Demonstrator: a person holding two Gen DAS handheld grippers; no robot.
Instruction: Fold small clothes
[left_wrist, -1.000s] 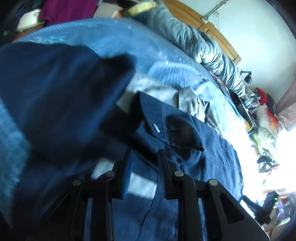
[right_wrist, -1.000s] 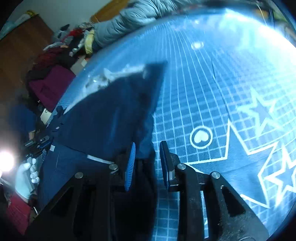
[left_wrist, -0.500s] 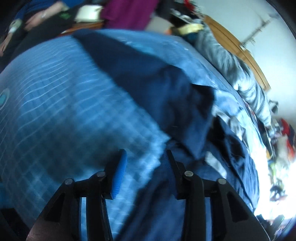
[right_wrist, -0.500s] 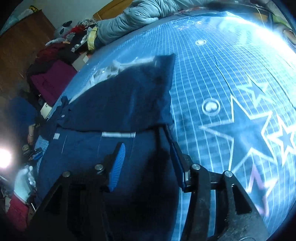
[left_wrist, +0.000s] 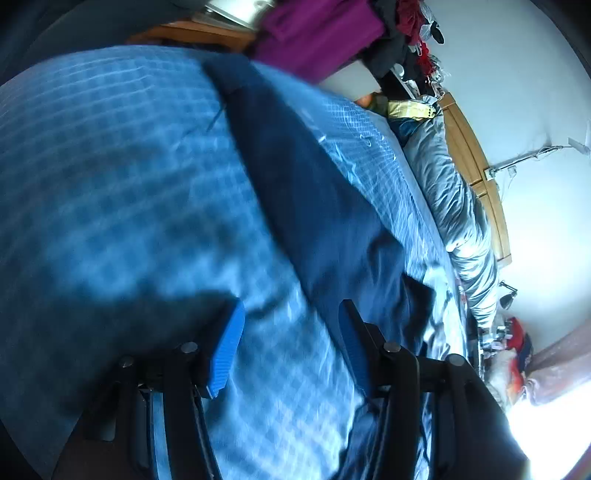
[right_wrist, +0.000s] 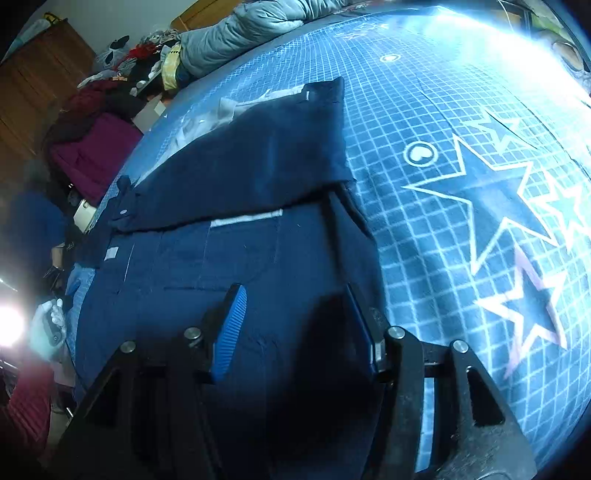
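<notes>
A navy garment (right_wrist: 229, 236) lies on the blue checked bed cover (right_wrist: 424, 110), its far part folded over toward the near part with a white label strip at the fold edge. My right gripper (right_wrist: 299, 328) stands open just above the near part of it, nothing between its fingers. In the left wrist view the same navy garment (left_wrist: 314, 206) runs as a dark band across the cover (left_wrist: 110, 184). My left gripper (left_wrist: 291, 347) is open over the cover, its right finger at the garment's edge.
A grey duvet (left_wrist: 454, 192) is bunched along the wooden headboard (left_wrist: 476, 162). Purple and red clothes (right_wrist: 92, 151) are piled beside the bed. Star and heart prints mark the cover (right_wrist: 491, 192) to the right of the garment. A gloved hand (right_wrist: 48, 325) shows at far left.
Both grippers have opened and let go of the navy cloth, whose lifted part now lies folded over. The left gripper swung left, off the garment and over the cover; the right drew back.
</notes>
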